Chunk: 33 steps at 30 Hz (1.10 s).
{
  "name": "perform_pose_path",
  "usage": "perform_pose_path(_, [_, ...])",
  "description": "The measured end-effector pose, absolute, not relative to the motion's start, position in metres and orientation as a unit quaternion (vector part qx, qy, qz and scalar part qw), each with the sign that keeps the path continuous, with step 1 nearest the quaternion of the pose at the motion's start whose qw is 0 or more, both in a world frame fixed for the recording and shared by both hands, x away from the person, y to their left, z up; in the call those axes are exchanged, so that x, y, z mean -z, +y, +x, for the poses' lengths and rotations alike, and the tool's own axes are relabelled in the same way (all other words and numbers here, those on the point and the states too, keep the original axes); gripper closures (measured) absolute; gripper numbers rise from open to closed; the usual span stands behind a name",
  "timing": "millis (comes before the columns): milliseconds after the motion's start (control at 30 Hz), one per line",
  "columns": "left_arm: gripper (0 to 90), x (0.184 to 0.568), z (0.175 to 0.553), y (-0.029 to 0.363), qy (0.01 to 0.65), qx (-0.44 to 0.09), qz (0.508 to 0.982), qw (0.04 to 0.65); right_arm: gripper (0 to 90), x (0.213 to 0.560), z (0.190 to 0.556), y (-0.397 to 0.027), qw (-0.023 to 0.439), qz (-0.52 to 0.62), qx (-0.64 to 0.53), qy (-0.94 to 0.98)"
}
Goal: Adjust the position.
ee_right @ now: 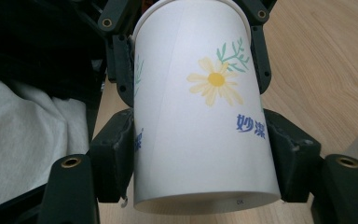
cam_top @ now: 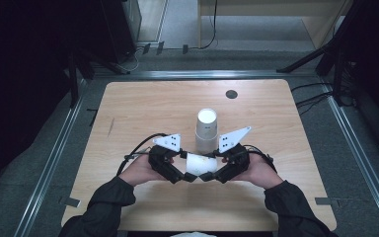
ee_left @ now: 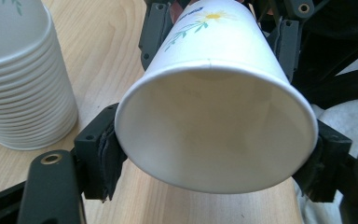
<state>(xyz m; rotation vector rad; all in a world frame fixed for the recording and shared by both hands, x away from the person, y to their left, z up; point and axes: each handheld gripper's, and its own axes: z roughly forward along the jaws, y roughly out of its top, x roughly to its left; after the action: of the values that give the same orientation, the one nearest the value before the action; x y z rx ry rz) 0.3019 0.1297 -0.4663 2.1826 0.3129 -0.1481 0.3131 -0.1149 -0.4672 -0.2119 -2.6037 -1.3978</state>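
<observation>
A white paper cup (cam_top: 200, 164) printed with a yellow daisy lies on its side in the air between my two grippers, low over the wooden table (cam_top: 128, 108). My left gripper (cam_top: 187, 175) holds it at the open rim: in the left gripper view its pads (ee_left: 103, 154) press both sides of the cup (ee_left: 214, 116), whose mouth looks slightly oval. My right gripper (cam_top: 208, 175) clamps the cup (ee_right: 200, 116) near its base, with pads (ee_right: 121, 149) on both sides. Just behind stands a stack of upturned paper cups (cam_top: 206, 129).
The cup stack (ee_left: 18, 79) is close to the held cup on its far side. A black round grommet (cam_top: 231, 94) sits near the table's back edge. A white cloth (ee_right: 28, 126) lies below the table's near edge, by the person's lap.
</observation>
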Motion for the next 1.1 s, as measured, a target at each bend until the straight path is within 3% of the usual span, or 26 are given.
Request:
perform_pose_path(233, [25.2, 0.465, 0.301, 0.131, 0.126, 0.061, 0.884, 0.445, 33.8, 0.468, 0.313, -0.114, 0.091, -0.071, 0.47, -0.875])
perform_pose_path(467, [25.2, 0.449, 0.3, 0.136, 0.126, 0.054, 0.892, 0.43, 24.8, 0.468, 0.314, -0.114, 0.09, -0.077, 0.461, -0.88])
perform_pose_path(1100, [25.1, 0.414, 0.316, 0.131, 0.101, 0.015, 0.945, 0.312, 24.3, 0.47, 0.315, -0.122, 0.058, -0.099, 0.453, -0.884])
